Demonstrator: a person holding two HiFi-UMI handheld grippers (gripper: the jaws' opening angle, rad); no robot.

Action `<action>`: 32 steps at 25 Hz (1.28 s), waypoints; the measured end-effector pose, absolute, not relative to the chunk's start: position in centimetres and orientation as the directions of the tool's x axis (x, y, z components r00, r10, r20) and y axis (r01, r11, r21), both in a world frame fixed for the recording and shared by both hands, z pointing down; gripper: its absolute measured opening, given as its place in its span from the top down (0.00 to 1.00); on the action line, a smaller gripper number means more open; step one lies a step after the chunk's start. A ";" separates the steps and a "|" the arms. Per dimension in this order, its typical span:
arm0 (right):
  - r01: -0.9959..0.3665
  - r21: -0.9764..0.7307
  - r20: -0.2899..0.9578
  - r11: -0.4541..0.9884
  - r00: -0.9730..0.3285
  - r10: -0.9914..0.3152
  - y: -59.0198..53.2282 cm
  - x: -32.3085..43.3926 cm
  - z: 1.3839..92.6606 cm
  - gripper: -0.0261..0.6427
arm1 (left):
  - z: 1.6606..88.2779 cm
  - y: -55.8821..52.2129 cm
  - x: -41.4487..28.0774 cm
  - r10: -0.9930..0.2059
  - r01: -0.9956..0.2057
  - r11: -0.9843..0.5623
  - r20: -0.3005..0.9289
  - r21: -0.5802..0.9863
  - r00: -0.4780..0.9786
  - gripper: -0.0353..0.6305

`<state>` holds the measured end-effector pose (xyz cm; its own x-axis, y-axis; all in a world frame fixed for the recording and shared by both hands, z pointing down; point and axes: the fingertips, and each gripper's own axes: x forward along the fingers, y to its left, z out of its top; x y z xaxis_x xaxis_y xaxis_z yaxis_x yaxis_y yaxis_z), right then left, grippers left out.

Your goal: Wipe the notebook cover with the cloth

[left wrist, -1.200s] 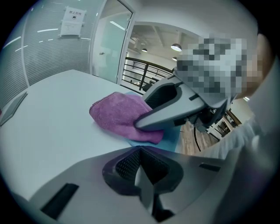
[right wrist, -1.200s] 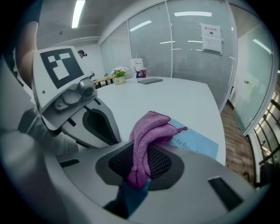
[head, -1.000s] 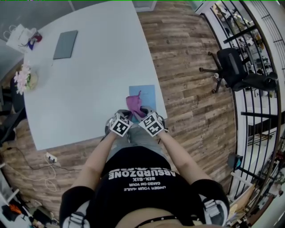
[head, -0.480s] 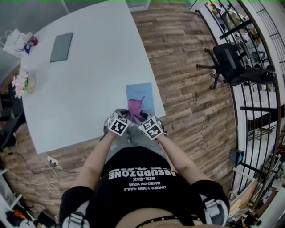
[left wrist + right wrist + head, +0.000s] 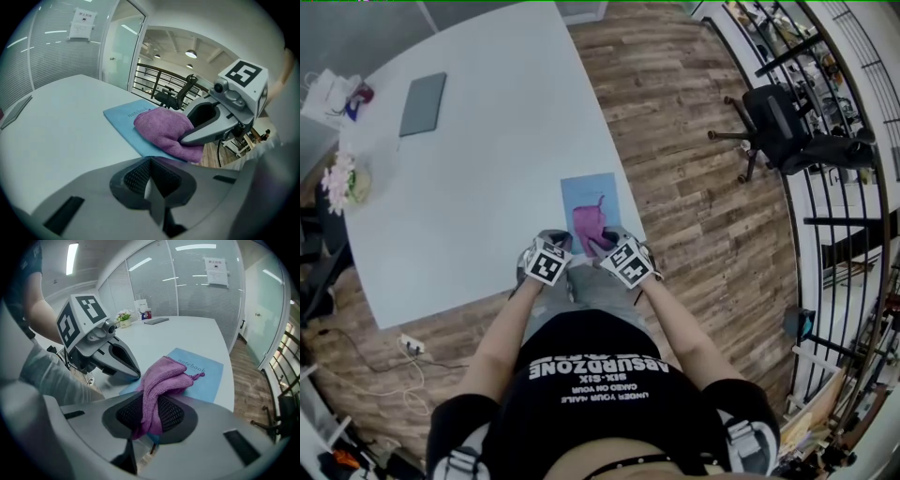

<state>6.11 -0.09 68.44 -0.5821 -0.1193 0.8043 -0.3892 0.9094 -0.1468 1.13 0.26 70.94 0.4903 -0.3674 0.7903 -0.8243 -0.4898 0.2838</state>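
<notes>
Sliding slightly nearer the person since 1 second ago, the purple cloth [image 5: 164, 378] is hanging from the right gripper [image 5: 149, 416], whose jaws are pinching it tight. Both forearms are reaching forward, close together. Just beside it, the left gripper [image 5: 152, 183] is sitting closed and empty. Directly ahead of the right jaws, the blue notebook [image 5: 206, 373] is lying under the cloth, its cover reading "notebook".

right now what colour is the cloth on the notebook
Purple cloth, lying on the light blue notebook; it shows best in the right gripper view.
</notes>
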 end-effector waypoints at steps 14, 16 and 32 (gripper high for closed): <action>-0.396 -0.113 0.816 0.911 -0.560 -0.142 -1.1 6.5 68.7 0.83 | 71.0 0.3 1.3 -0.363 -0.825 -0.501 0.802 0.262 0.475 0.92; -0.400 -0.113 0.815 0.909 -0.560 -0.146 -1.6 6.3 68.7 0.83 | 71.0 0.3 1.2 -0.362 -0.821 -0.516 0.806 0.244 0.467 0.92; -0.444 -0.151 0.811 0.883 -0.566 -0.146 -6.9 4.1 68.6 0.82 | 71.0 0.3 1.5 -0.326 -0.817 -0.497 0.810 0.291 0.487 0.92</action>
